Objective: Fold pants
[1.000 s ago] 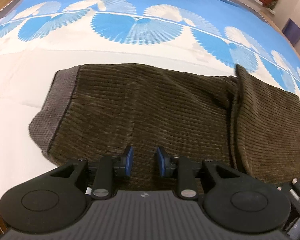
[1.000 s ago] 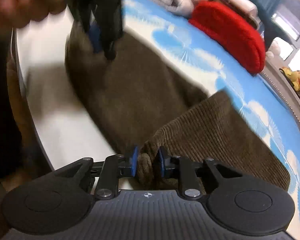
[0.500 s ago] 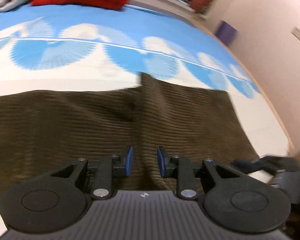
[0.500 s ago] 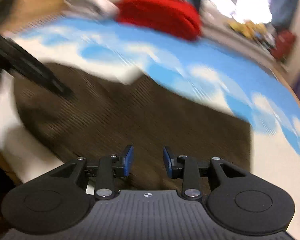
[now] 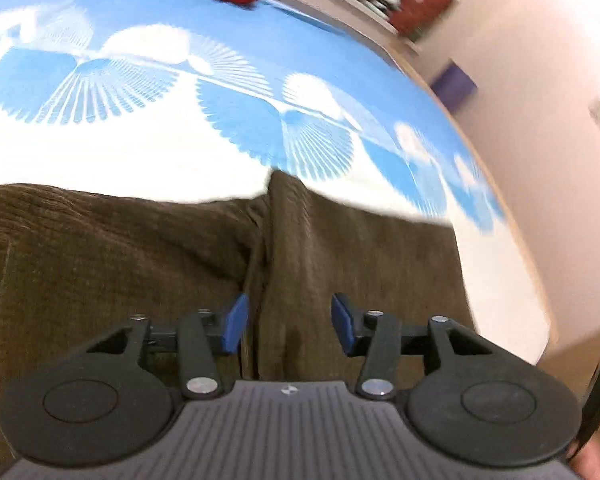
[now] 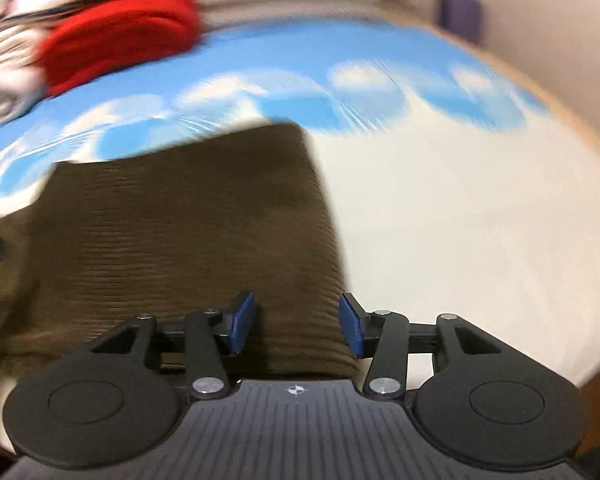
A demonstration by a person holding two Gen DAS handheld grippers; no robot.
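Observation:
Brown corduroy pants (image 5: pixel 140 264) lie flat on a blue and white bedsheet (image 5: pixel 172 132), folded over with a raised fold ridge (image 5: pixel 276 216) running away from me. My left gripper (image 5: pixel 288 326) is open and empty, its blue pads straddling the near end of that ridge just above the cloth. In the right wrist view the pants (image 6: pixel 188 232) fill the left half. My right gripper (image 6: pixel 296 322) is open and empty over the pants' right edge near the front corner.
A red folded garment (image 6: pixel 116 36) and pale folded bedding (image 6: pixel 4 60) lie at the far side of the bed. The bed's wooden edge (image 5: pixel 512 216) and a wall stand on the right. A purple box (image 5: pixel 454 84) sits by the wall.
My right gripper let go of the pants' fold and swung right to the pants' right edge. My left gripper moved right to the fold ridge and opened wider.

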